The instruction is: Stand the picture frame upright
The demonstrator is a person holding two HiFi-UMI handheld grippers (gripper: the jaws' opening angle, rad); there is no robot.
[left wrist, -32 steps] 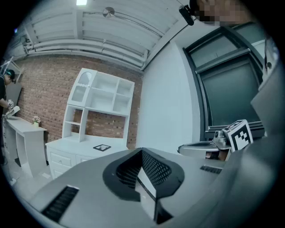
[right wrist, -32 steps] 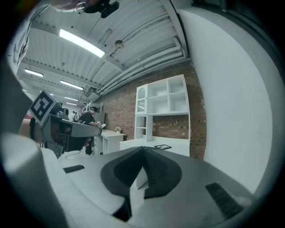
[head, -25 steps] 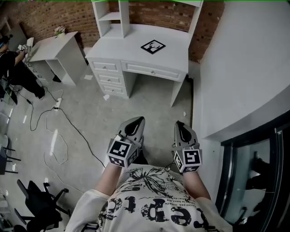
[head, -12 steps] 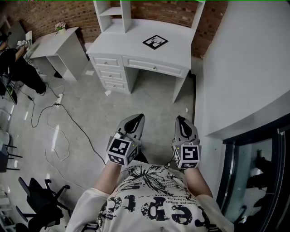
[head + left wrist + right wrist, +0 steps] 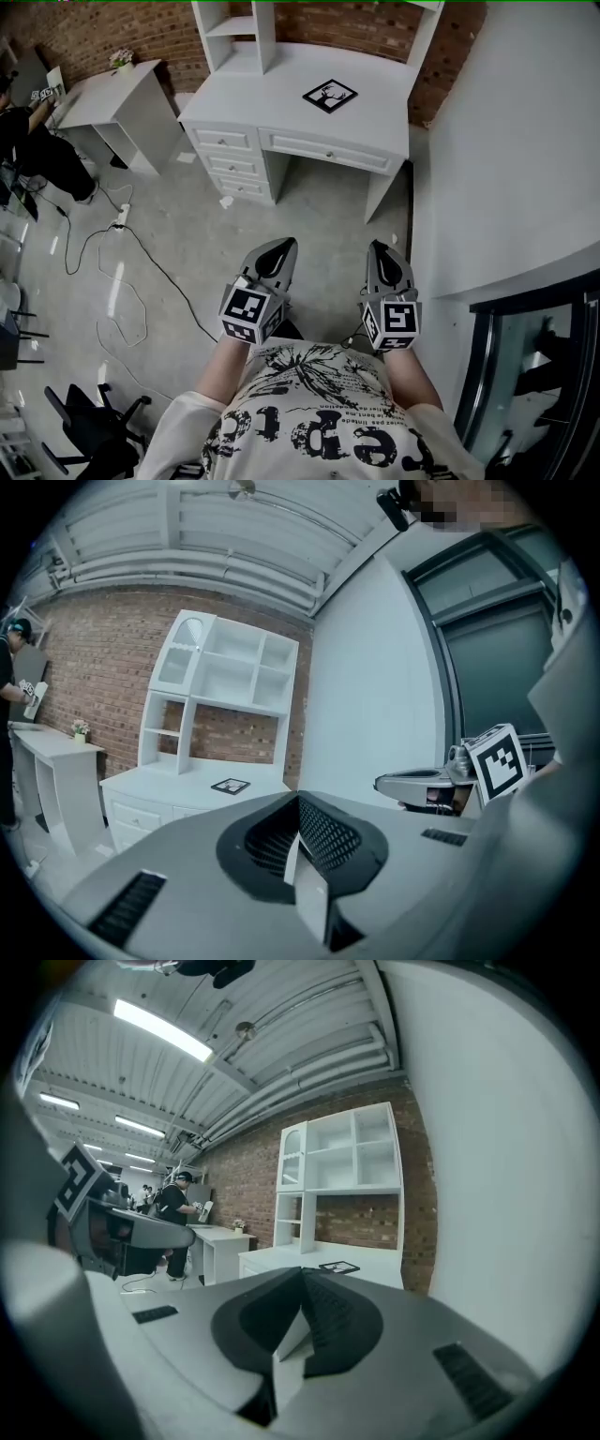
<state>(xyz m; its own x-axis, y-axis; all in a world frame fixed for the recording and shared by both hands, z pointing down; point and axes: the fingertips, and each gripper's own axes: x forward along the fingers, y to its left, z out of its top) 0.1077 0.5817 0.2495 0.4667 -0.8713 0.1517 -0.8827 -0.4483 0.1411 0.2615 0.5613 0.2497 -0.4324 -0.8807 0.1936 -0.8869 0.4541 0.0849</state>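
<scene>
A person holds 2 grippers side by side just in front of the body, both aimed toward a white desk set against a brick wall. The left gripper has its jaws clenched together on nothing. The right gripper is likewise pressed closed and empty. The picture frame lies flat on the desk top, well ahead of both pairs of jaws. Far off to the left of the jaws, another person stands at a smaller desk.
</scene>
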